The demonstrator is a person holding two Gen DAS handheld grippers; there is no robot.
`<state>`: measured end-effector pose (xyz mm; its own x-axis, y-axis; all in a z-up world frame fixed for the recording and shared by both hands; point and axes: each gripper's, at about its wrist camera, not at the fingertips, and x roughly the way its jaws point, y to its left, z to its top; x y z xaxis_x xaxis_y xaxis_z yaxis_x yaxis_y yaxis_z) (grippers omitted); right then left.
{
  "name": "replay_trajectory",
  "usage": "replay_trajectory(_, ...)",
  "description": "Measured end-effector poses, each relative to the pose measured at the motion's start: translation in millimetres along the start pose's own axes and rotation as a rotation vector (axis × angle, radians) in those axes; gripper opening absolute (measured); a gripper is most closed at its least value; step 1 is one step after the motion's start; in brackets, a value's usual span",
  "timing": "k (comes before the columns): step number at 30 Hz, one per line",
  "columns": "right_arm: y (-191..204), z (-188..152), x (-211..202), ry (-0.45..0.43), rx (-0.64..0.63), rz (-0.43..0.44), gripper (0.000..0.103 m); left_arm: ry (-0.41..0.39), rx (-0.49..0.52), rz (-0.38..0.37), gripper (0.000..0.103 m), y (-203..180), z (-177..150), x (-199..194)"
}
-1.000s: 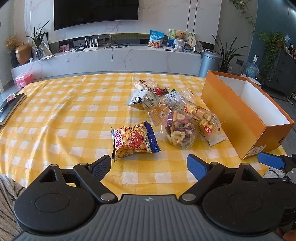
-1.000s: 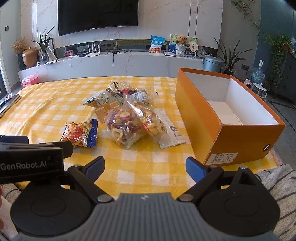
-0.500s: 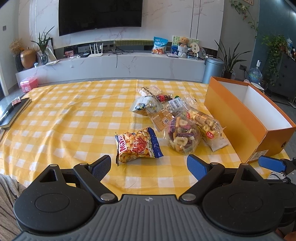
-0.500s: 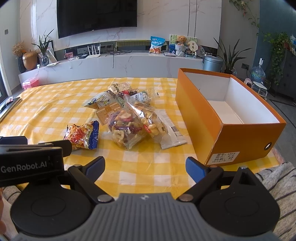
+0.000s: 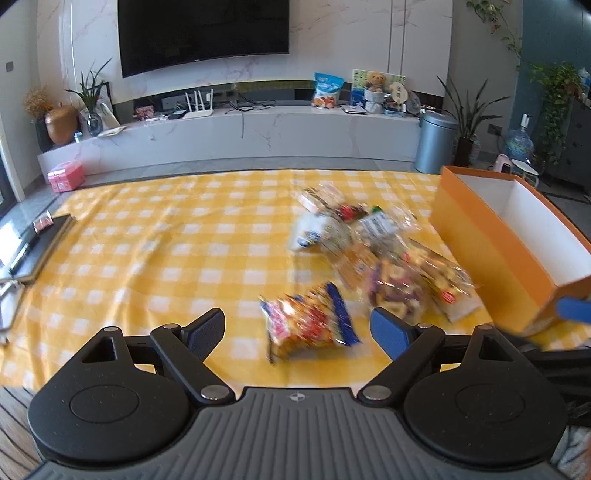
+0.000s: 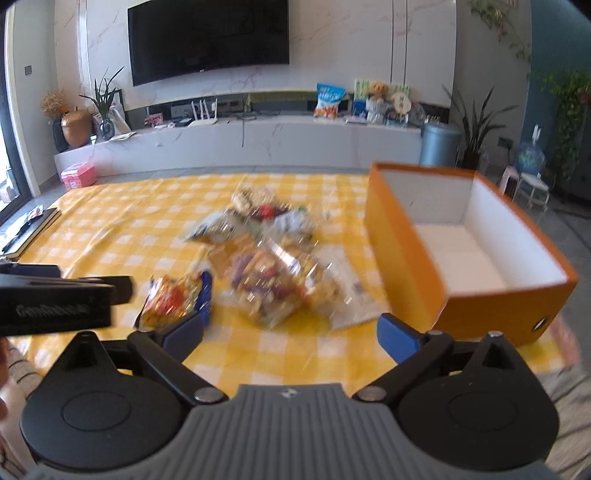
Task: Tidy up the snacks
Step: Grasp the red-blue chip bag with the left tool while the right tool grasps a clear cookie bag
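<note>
- Two grippers hang above the near edge of a tabletop (image 5: 147, 258) covered in a yellow-and-white checked cloth, both pointing down and forward over it.
- The left gripper (image 5: 297, 326) has its jaws spread wide apart with nothing between the pads.
- The right gripper (image 6: 290, 330) also has its jaws wide apart; they have just been opening further, and they hold nothing.
- A snack bag with a red, orange and blue print (image 5: 308, 325) lies flat on the cloth by itself, nearest to the left gripper and just to the near left of the main heap.
- The rest of the snacks form a loose pile (image 5: 373, 251) in the middle of the cloth: clear packets of mixed coloured chips, a white-and-blue packet and smaller wrapped pieces, touching and partly overlapping one another. Blur hides the finer print.
- A clear packet with a white end (image 6: 347, 291) lies at the right-hand edge of the pile, between it and the box.
- An open orange box (image 6: 402, 254) with a white inside stands on the right side of the tabletop, just beside the pile; nothing shows in it.
- In the right wrist view the black body of the left gripper (image 6: 55, 299) crosses the left edge, beside the printed snack bag (image 6: 173, 299).
- A dark flat book-like thing (image 5: 40, 247) lies at the far left edge of the tabletop.
- Behind stand a white marble console (image 5: 258, 136), a wall-mounted television (image 5: 203, 33) and a grey-blue bin (image 5: 436, 142).
</note>
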<state>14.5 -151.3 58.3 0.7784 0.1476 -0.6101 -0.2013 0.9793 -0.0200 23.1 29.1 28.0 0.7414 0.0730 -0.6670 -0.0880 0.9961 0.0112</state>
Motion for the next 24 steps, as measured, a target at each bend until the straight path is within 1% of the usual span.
replay_trajectory(2,-8,9,0,-0.001,0.005,0.008,0.1,0.007,-0.001,0.006,0.103,10,6,6)
replay_trajectory(4,-19,17,5,0.033,0.024,0.046,0.1,0.02,-0.017,0.001,0.103,19,11,13)
replay_trajectory(6,-26,23,10,0.034,0.016,0.072,0.1,0.035,-0.043,-0.029,0.103,28,14,22)
replay_trajectory(8,-30,32,18,0.021,-0.024,0.065,0.1,0.058,-0.074,-0.063,0.103,35,14,30)
replay_trajectory(10,-32,40,26,0.009,-0.054,0.061,0.1,0.072,-0.085,-0.082,0.103,36,12,38)
replay_trajectory(11,-32,44,31,0.008,-0.072,0.062,0.1,0.07,-0.075,-0.086,0.103,34,10,41)
replay_trajectory(13,-30,50,42,0.005,-0.113,0.071,0.1,0.06,-0.019,-0.098,0.103,27,7,46)
replay_trajectory(16,-24,56,63,0.021,-0.195,0.08,0.099,0.074,0.066,-0.104,0.103,14,2,56)
replay_trajectory(17,-22,55,71,0.035,-0.212,0.087,0.098,0.082,0.079,-0.096,0.103,12,0,60)
replay_trajectory(19,-18,54,87,0.069,-0.233,0.085,0.092,0.107,0.094,-0.083,0.103,7,-3,69)
replay_trajectory(20,-16,52,95,0.09,-0.239,0.085,0.087,0.125,0.098,-0.082,0.103,6,-5,74)
replay_trajectory(22,-13,46,110,0.138,-0.255,0.092,0.082,0.161,0.114,-0.081,0.103,4,-9,84)
replay_trajectory(24,-11,40,124,0.188,-0.27,0.11,0.074,0.187,0.134,-0.082,0.103,4,-13,90)
